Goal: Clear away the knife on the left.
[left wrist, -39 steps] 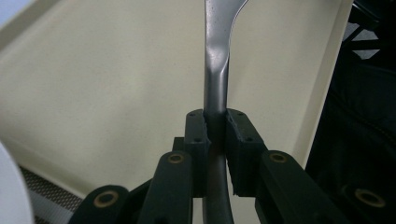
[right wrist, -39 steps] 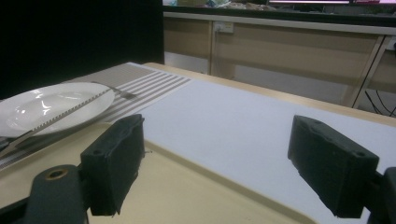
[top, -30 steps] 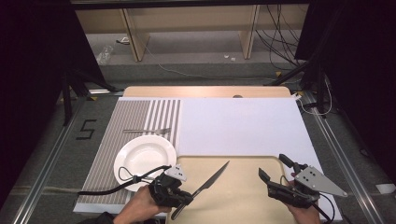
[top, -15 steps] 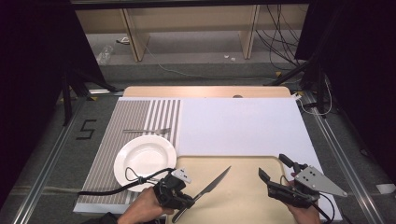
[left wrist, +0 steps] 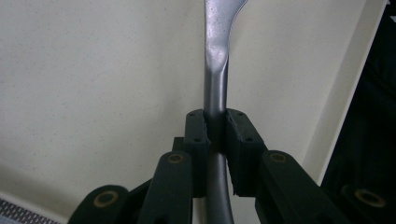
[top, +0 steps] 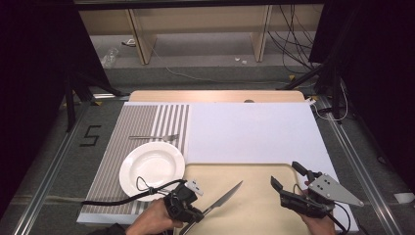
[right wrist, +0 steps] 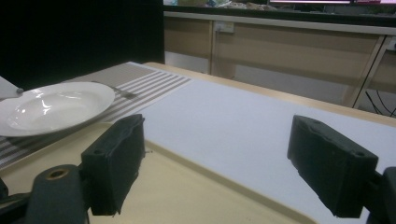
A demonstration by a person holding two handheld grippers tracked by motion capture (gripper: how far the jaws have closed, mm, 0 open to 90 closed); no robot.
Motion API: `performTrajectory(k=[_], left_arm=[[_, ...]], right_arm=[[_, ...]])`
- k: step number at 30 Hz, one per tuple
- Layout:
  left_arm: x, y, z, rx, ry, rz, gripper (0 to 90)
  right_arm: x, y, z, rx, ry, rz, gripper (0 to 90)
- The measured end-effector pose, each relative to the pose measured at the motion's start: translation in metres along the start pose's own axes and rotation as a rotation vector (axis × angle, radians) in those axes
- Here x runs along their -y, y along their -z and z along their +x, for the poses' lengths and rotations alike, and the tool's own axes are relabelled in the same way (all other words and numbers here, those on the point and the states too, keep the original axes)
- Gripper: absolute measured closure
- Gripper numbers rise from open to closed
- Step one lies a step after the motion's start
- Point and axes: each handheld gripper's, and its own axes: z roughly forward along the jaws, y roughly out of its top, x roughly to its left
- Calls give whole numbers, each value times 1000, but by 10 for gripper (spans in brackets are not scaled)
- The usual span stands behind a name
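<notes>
My left gripper is at the near edge of the beige tray, shut on the handle of a metal table knife. The blade points up and to the right over the tray. In the left gripper view the black pads clamp the knife handle on both sides above the tray. My right gripper hovers open over the tray's right part, with nothing between its pads.
A white plate sits on the striped placemat, with a fork just beyond it. A white mat covers the right half of the table. The plate and fork lie left of the right gripper.
The left gripper and its knife have shifted a little toward the near edge, the blade tip sinking slightly in the picture. The right gripper has stayed put.
</notes>
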Motion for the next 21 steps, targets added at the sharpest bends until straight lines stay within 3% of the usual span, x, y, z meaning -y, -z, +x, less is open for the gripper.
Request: performTrajectory(k=[8,21], left_arm=[[2,-9,0,3,-5,35,791],[3,-12,0,3,-5,44,784]], right_arm=[[0,0,0,-3,1,1,198],[0,0,0,-4,4,3,197]])
